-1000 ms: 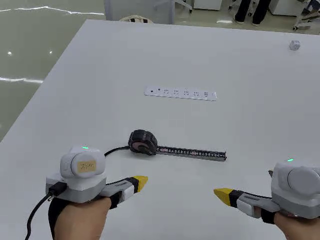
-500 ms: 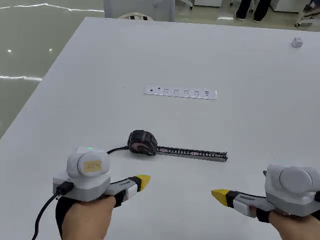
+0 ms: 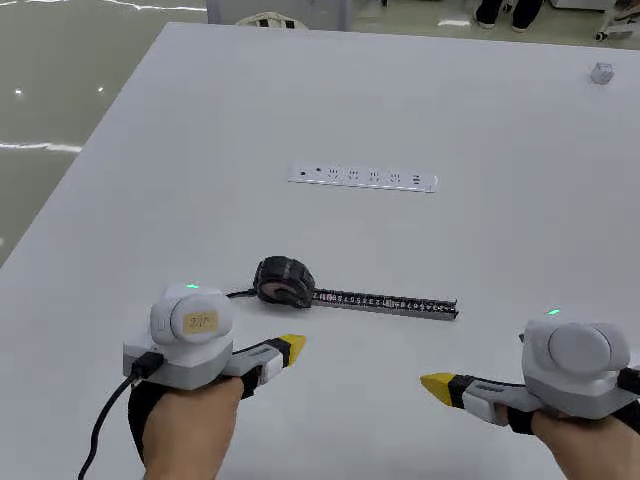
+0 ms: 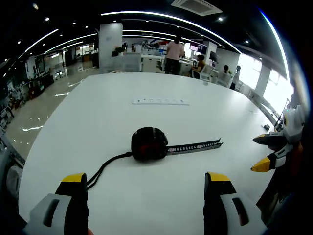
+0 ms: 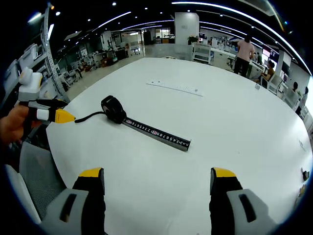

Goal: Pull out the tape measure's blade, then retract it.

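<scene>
A black tape measure (image 3: 283, 281) lies on the white table (image 3: 200, 150) with its blade (image 3: 385, 302) pulled out to the right and flat on the surface. The case (image 4: 148, 144) and the blade (image 4: 194, 146) sit ahead of my left gripper (image 4: 146, 178), whose jaws stand wide open and hold nothing. In the head view my left gripper (image 3: 293, 345) is a little nearer than the case. My right gripper (image 3: 437, 385) is below the blade's end, apart from it. Its jaws are open too, and beyond my right gripper (image 5: 155, 174) lie the case (image 5: 113, 108) and blade (image 5: 156, 132).
A black strap (image 3: 238, 293) trails left from the tape measure. A white power strip (image 3: 363, 178) lies farther back at the table's middle. A small grey object (image 3: 601, 72) sits at the far right. People stand at desks beyond the table.
Both grippers have edged slightly inward, and the left has come a little closer to the tape measure. The tape measure and its drawn blade have not moved.
</scene>
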